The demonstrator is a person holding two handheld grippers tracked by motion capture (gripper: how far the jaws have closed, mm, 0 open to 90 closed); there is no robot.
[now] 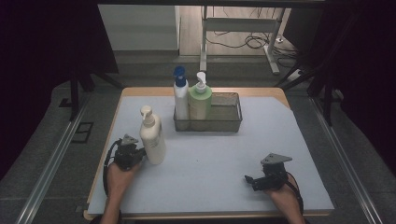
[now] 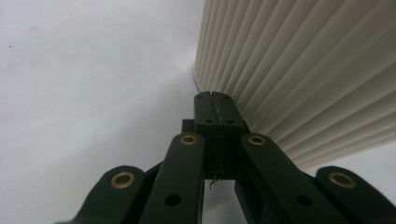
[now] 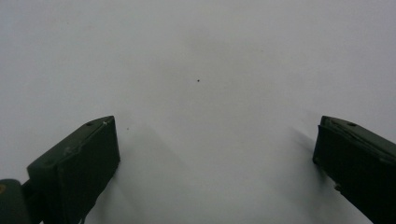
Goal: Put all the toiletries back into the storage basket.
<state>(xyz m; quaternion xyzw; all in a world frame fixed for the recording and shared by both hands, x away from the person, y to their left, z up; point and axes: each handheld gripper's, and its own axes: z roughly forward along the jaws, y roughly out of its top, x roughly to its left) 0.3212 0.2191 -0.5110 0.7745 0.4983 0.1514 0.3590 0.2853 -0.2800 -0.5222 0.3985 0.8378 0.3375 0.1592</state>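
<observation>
A cream ribbed pump bottle [image 1: 152,136] stands upright on the white table mat [image 1: 210,154] at the left. My left gripper [image 1: 135,154] rests on the mat just left of the bottle's base. In the left gripper view its jaws are pressed together with nothing between them, tips [image 2: 212,99] at the foot of the ribbed bottle [image 2: 299,70]. My right gripper [image 1: 254,179] lies on the mat near the front right. Its jaws stand wide apart over bare mat in the right gripper view [image 3: 215,154].
A dark wire basket [image 1: 224,114] stands at the back middle of the mat. It holds a white bottle with a blue pump [image 1: 180,95] and a green bottle with a white pump [image 1: 200,100]. Beyond the table stand metal frame legs and cables.
</observation>
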